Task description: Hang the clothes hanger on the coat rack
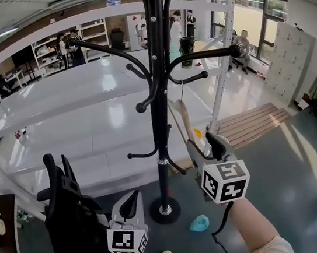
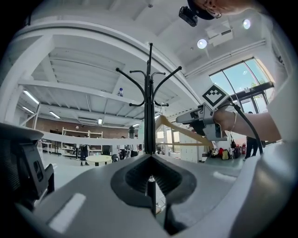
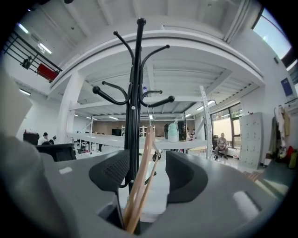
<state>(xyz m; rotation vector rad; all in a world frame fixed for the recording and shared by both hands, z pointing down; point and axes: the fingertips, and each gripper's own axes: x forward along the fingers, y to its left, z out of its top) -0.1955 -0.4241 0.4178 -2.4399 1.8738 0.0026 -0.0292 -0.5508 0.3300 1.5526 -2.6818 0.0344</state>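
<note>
The black coat rack (image 1: 159, 123) stands in front of me, its pole also in the left gripper view (image 2: 149, 116) and the right gripper view (image 3: 135, 116). A wooden clothes hanger (image 1: 184, 122) hangs to the right of the pole, and its wire hook seems to rest over a right-hand arm. My right gripper (image 1: 205, 144) is open around the hanger's lower end. The wooden bars (image 3: 142, 176) pass between the spread jaws, nearer the left one, and no pad presses on them. My left gripper (image 1: 132, 206) is lower, left of the pole, shut and empty (image 2: 150, 179).
A black office chair (image 1: 72, 218) stands at lower left. The rack's round base (image 1: 165, 210) is on the floor, with a blue object (image 1: 199, 223) beside it. A wooden pallet (image 1: 255, 123) lies to the right. White shelving (image 1: 83, 99) runs behind the rack.
</note>
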